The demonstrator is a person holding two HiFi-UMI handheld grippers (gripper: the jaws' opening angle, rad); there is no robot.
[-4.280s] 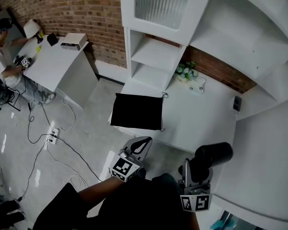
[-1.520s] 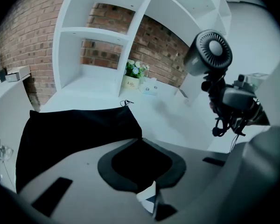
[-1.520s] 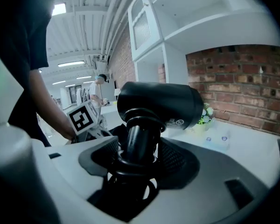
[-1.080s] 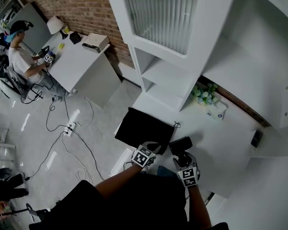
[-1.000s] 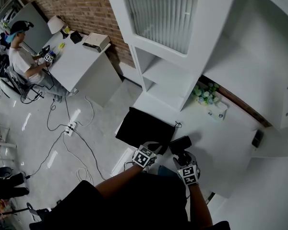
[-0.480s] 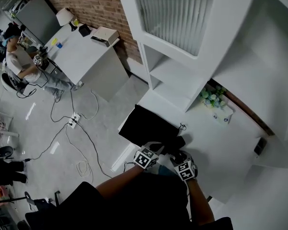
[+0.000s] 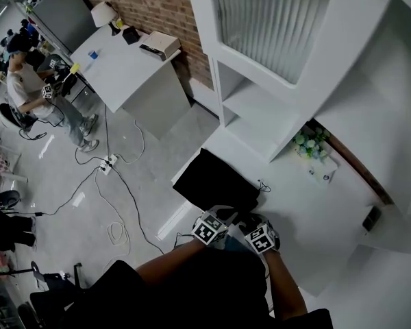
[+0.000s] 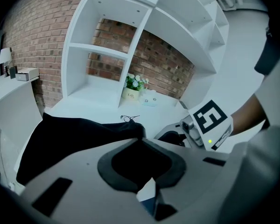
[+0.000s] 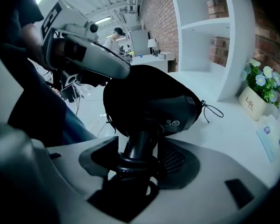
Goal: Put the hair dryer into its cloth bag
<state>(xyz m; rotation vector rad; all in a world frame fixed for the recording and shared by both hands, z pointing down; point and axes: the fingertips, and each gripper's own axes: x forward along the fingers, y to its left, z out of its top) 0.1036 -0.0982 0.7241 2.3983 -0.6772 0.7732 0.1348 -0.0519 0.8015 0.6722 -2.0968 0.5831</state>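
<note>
The black cloth bag (image 7: 216, 182) lies flat on the white table (image 7: 301, 204), its drawstring (image 9: 211, 109) at the right corner. My left gripper (image 8: 140, 138) is shut on the bag's near edge (image 8: 107, 135) and holds it up a little. My right gripper (image 9: 140, 158) is shut on the handle of the black hair dryer (image 9: 151, 104). The dryer's head sits at the bag's mouth, right next to the left gripper's jaws. How far the head is inside the cloth I cannot tell. In the head view both marker cubes sit side by side at the table's front edge.
A small flower pot (image 7: 308, 144) and a card (image 7: 323, 175) stand at the back of the table under the white shelf unit (image 7: 260, 108). A dark small object (image 7: 371, 218) lies far right. Cables (image 7: 116, 204) run over the floor; a person (image 7: 24, 81) sits at a far desk.
My right gripper has come down and left with the hair dryer, up against the left gripper at the bag's mouth. The left gripper has kept its hold on the bag's edge.
</note>
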